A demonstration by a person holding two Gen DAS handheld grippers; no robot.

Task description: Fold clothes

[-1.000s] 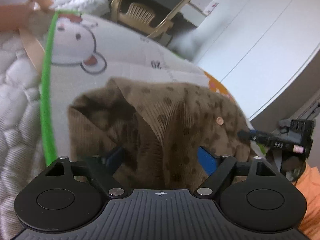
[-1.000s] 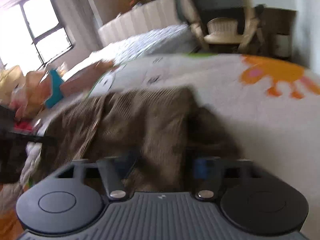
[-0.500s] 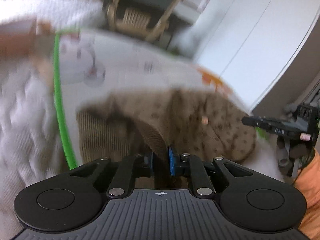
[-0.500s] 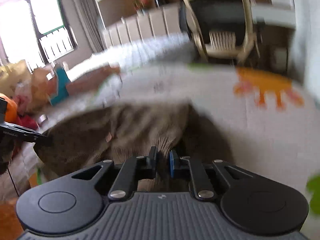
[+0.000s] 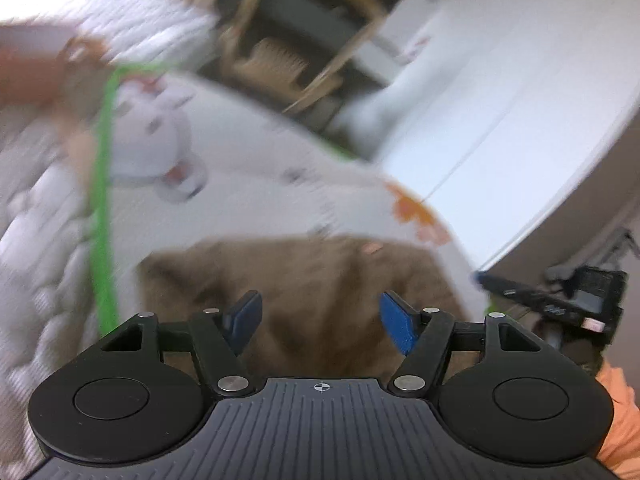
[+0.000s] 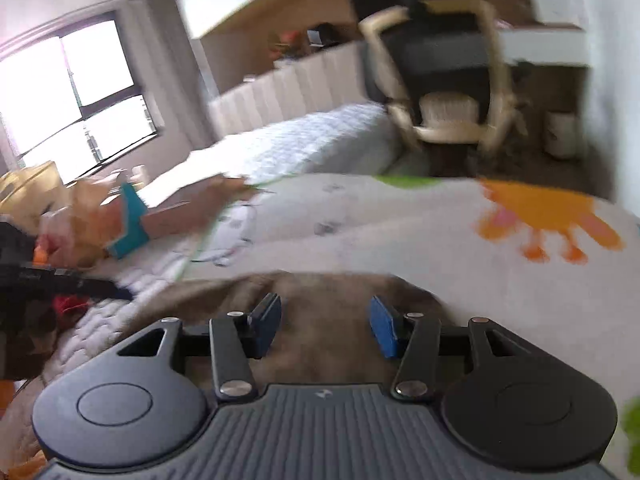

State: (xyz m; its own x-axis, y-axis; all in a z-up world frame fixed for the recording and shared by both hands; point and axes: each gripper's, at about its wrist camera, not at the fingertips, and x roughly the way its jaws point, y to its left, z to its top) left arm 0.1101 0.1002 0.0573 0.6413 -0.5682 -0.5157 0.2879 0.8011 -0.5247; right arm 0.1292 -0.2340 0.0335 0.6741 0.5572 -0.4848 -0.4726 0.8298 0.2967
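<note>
Hovering released, left tool [image 5: 320,322] and right tool [image 6: 324,326] overlook brown garment [image 5: 320,280] amid bare mat [image 5: 280,200].

The brown garment [image 5: 320,280] is soft, matt cloth lying on a smooth printed mat [image 5: 260,168], beside a quilted white bed cover [image 5: 36,240]. Each gripper [image 5: 320,320] is matt black plastic with metal pins.

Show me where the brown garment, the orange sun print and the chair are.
brown garment [image 5: 320,280]: left wrist view, middle of the cloth.
orange sun print [image 6: 540,216]: right wrist view, its body.
chair [image 6: 448,108]: right wrist view, the seat.
</note>
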